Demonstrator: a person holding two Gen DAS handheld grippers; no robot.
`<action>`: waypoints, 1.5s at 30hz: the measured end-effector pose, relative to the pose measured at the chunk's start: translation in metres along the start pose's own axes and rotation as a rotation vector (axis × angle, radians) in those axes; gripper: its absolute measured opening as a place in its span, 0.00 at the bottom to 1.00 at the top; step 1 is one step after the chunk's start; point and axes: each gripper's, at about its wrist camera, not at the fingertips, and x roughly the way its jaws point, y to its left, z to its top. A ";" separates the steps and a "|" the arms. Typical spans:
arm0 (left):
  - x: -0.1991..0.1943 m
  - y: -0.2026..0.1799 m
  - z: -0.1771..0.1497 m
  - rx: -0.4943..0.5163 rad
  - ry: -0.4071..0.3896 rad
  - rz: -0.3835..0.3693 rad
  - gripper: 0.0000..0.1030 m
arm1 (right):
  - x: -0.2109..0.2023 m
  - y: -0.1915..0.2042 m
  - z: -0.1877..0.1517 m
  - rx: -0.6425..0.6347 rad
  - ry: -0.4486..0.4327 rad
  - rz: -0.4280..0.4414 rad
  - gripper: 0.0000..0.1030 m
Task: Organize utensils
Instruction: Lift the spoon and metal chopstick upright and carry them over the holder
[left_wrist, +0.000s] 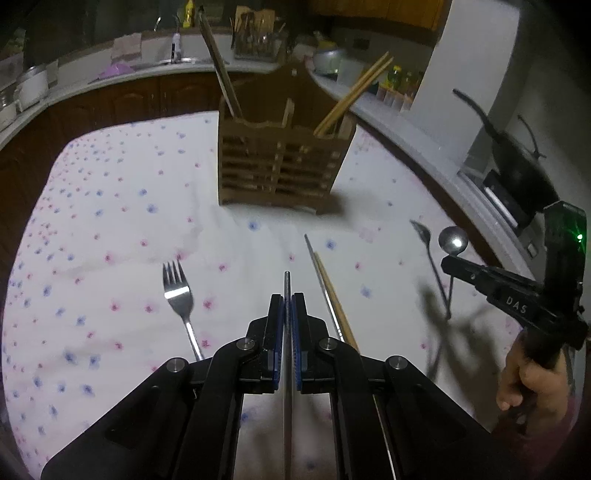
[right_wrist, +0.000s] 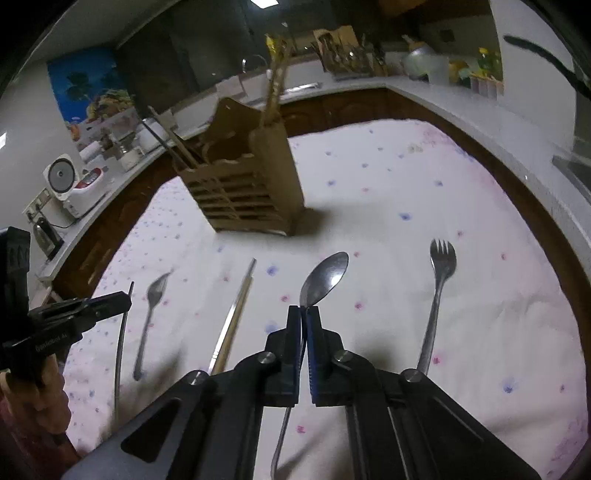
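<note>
Left wrist view, bottom centre: left gripper (left_wrist: 287, 301), black with blue pads, jaws clamped tight on a thin grey metal chopstick (left_wrist: 287, 284); tip poking just past the fingertips, shaft running back down between the arms to the bottom edge.

Centre, upper half: brown slatted wooden utensil holder (left_wrist: 282, 168), upright on a white tablecloth with pink and blue flowers (left_wrist: 110, 221). Dark chopsticks (left_wrist: 219, 66) leaning up-left out of its left compartment; pale wooden chopsticks (left_wrist: 356, 88) leaning up-right out of its right compartment.

Left of the gripper: silver metal fork (left_wrist: 181, 299) flat on the cloth, tines toward the top. Just right of the gripper: one metal and one pale wooden chopstick (left_wrist: 332, 295) lying side by side. Right edge: right gripper (left_wrist: 448, 264), black, in a hand (left_wrist: 528, 376), a silver spoon (left_wrist: 453, 240) in its tip, bowl above the cloth.

Right wrist view, bottom centre: right gripper (right_wrist: 304, 314) closed on the neck of the silver spoon (right_wrist: 325, 280), bowl ahead of the fingertips, handle trailing under the arms. Right: second silver fork (right_wrist: 437, 295) on the cloth. Left of centre: chopstick pair (right_wrist: 234, 317), then first fork (right_wrist: 151, 317). Left edge: left gripper (right_wrist: 125, 299) with the metal chopstick (right_wrist: 120, 350) hanging down from it. Upper centre: utensil holder (right_wrist: 243, 184).
</note>
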 end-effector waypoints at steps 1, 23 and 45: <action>-0.006 0.000 0.001 -0.001 -0.013 0.000 0.03 | -0.004 0.003 0.002 -0.005 -0.008 0.003 0.02; -0.072 0.004 0.004 -0.029 -0.195 -0.036 0.03 | -0.048 0.041 0.017 -0.083 -0.142 0.024 0.02; -0.097 0.015 0.015 -0.068 -0.333 -0.027 0.03 | -0.059 0.051 0.030 -0.105 -0.200 0.040 0.02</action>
